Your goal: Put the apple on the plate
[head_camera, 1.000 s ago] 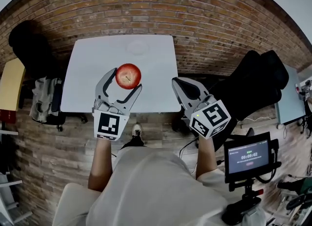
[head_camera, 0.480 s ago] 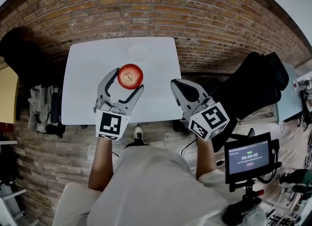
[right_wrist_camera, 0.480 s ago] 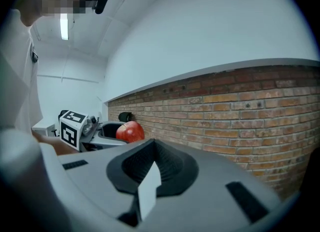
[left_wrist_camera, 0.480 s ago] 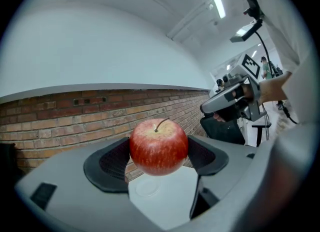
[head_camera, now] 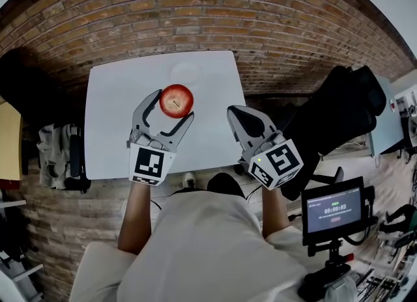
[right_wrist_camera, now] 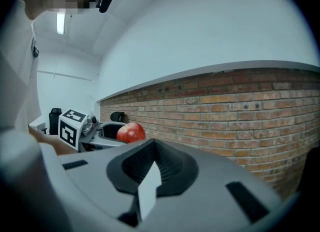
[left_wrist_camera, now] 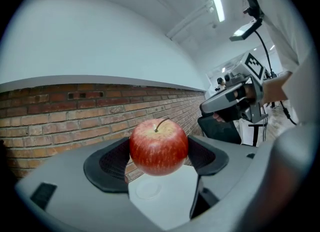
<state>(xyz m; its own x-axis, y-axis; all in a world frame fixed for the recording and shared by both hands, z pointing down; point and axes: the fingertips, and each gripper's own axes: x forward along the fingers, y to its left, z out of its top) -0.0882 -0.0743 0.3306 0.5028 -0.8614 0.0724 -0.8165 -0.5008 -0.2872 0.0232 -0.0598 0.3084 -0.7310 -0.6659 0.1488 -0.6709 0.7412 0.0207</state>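
The left gripper (head_camera: 172, 104) has edged the round red apple (head_camera: 176, 101), clamped between its jaws, nearer the pale round plate (head_camera: 186, 71) on the white rectangular table (head_camera: 111, 125); the right gripper (head_camera: 238, 116) hovers beside it, jaws together.

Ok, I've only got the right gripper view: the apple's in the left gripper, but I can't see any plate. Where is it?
Observer: Head view shows the plate on the white table, near its far edge.
Operator: Is the apple over it?
Observer: Not quite, it seems. In head view the apple shows nearer the person than the plate, held by the left gripper above the table.
Operator: Grip sound?
Observer: Left gripper view shows both pads against the apple's sides, stem up.
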